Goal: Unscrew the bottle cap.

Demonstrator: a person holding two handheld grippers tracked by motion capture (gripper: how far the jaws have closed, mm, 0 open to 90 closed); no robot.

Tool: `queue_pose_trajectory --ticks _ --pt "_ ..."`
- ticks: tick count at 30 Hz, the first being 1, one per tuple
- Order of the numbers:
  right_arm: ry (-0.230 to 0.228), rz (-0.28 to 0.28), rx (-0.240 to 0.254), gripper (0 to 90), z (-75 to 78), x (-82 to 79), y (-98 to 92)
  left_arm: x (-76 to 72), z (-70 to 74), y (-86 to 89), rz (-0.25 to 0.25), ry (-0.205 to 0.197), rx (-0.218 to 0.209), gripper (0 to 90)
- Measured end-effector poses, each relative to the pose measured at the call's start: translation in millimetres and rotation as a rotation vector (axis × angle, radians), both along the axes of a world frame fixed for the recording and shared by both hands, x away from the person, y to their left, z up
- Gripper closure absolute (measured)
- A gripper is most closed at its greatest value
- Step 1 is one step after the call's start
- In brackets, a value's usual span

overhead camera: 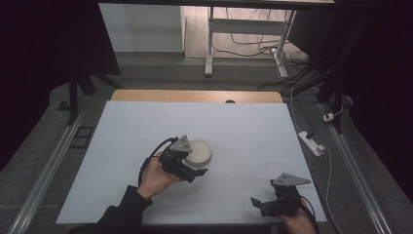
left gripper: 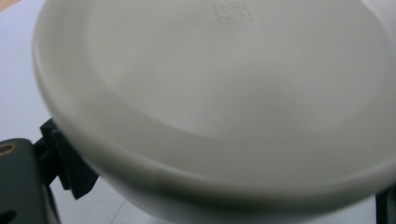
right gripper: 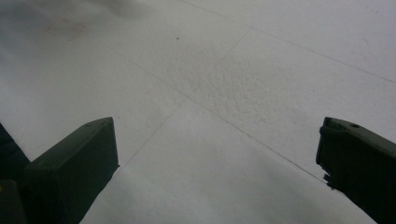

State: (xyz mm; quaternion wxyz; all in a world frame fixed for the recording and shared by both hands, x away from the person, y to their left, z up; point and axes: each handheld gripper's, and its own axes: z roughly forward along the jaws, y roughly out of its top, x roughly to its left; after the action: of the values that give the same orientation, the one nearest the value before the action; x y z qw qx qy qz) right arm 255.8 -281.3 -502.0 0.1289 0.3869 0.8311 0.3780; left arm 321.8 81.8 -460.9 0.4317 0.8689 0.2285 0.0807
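Observation:
A white bowl (overhead camera: pixel 200 151) rests bottom up on the white table cover (overhead camera: pixel 243 126), left of centre. My left gripper (overhead camera: pixel 195 162) reaches it from the near left, held in a hand (overhead camera: pixel 155 178). In the left gripper view the bowl (left gripper: pixel 224 93) looms close and blurred, with an embossed mark on its base, and my left gripper (left gripper: pixel 224 191) is open with one black jaw on each side of the rim. I cannot tell whether the jaws touch it. My right gripper (overhead camera: pixel 260 204) sits low at the near right edge; in its own view the gripper (right gripper: pixel 217 154) is open over bare cover.
The wooden table edge (overhead camera: pixel 195 95) shows at the far side. Beyond it stand a white desk frame (overhead camera: pixel 210 44) and floor cables. A power strip (overhead camera: pixel 311 143) lies on the floor to the right. Metal rails (overhead camera: pixel 46 170) run along both sides.

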Motion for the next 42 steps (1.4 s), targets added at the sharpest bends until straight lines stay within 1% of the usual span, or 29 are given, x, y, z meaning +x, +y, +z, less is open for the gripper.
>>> queue_pose_trajectory --ticks 8,9,11,16,22,24,26,27,28,30,31,35,38,42 --pt "-0.004 -0.011 0.065 0.0 2.8 1.2 -5.1 -0.8 -2.0 -0.8 -0.004 -0.001 0.006 7.5" --pt "-0.010 -0.010 0.069 0.0 3.1 1.2 -4.3 -0.6 -2.4 -0.7 -0.002 -0.001 0.007 7.5" --pt "-0.017 -0.003 0.057 0.0 4.7 0.9 -2.7 -0.3 -3.0 -0.2 -0.003 -0.001 0.009 7.5" --pt "-0.050 0.014 0.045 0.0 9.4 0.6 4.2 0.5 -3.9 0.9 -0.003 0.001 0.010 7.5" --pt "-0.067 0.035 0.092 0.0 14.6 1.7 12.7 -0.8 -2.9 1.3 0.000 0.000 0.000 7.5" --pt "-0.081 0.056 0.119 0.0 18.9 1.9 18.3 -1.0 -2.1 1.8 -0.001 0.000 -0.001 7.5" --pt "-0.084 0.065 0.124 0.0 20.3 2.0 20.5 -1.3 -1.6 2.3 -0.002 0.000 -0.006 7.5" --pt "-0.090 0.088 0.133 0.0 22.9 2.3 25.4 -1.2 -1.3 2.5 -0.002 0.000 -0.007 7.5" --pt "-0.092 0.098 0.137 0.0 23.9 2.5 28.1 -1.1 -1.1 2.7 -0.001 -0.001 -0.007 7.5" --pt "-0.093 0.118 0.140 0.0 26.3 3.0 33.1 -1.1 -0.8 3.1 0.002 -0.001 -0.010 7.5" --pt "-0.093 0.118 0.140 0.0 26.3 3.0 33.1 -1.1 -0.8 3.3 0.003 -0.001 -0.010 7.5" --pt "-0.086 0.159 0.166 0.0 32.3 5.6 45.3 -1.3 -1.1 3.2 0.002 -0.001 -0.009 7.5" --pt "-0.083 0.175 0.167 0.0 34.9 7.8 50.6 -1.9 -1.7 2.3 -0.003 -0.003 -0.004 7.5" --pt "-0.097 0.211 0.164 0.0 42.8 12.0 63.3 -2.7 -1.9 1.4 -0.013 -0.007 -0.004 7.5"
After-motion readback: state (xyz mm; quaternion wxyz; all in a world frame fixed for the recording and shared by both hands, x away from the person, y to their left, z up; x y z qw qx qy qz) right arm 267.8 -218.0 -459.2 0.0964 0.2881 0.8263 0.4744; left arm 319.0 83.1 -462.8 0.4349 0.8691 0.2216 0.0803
